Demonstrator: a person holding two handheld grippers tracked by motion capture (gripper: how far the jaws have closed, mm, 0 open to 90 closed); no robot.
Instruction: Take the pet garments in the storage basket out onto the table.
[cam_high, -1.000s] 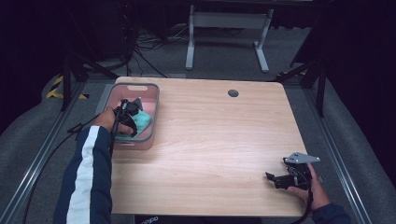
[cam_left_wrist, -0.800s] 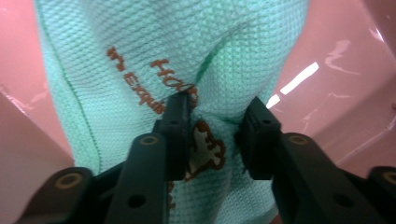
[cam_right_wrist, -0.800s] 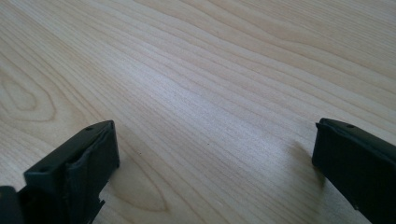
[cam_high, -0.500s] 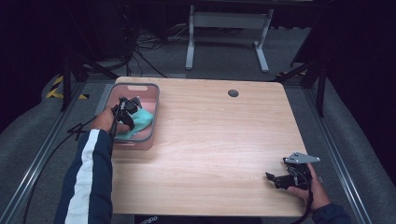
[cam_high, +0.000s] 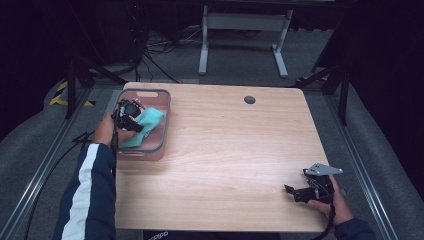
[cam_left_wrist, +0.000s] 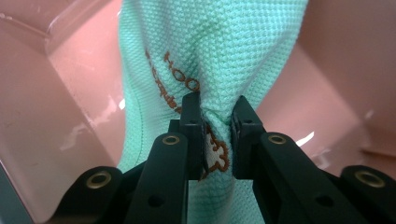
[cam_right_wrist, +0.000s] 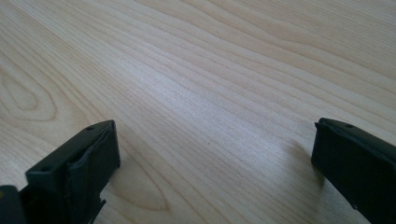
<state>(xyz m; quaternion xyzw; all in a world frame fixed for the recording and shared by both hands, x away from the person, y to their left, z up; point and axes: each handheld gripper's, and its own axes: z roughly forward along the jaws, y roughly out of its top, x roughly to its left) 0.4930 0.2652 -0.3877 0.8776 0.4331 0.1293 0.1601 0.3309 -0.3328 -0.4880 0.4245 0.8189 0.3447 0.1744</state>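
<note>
Inside the pink bin (cam_high: 159, 131) at the counter's (cam_high: 225, 150) far left corner, the left gripper (cam_left_wrist: 215, 126) pinches a fold of the mint cloth (cam_left_wrist: 210, 56); well away from the bin, the right gripper (cam_right_wrist: 210, 154) hovers spread wide above bare wood

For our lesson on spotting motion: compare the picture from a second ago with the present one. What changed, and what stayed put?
The left claw, shut on the mint-green cloth in the pink bin, has drawn it a little toward the person. The cloth now spreads more toward the bin's right wall. The right claw stayed open near the wooden table's near right corner. The bin did not move.
</note>
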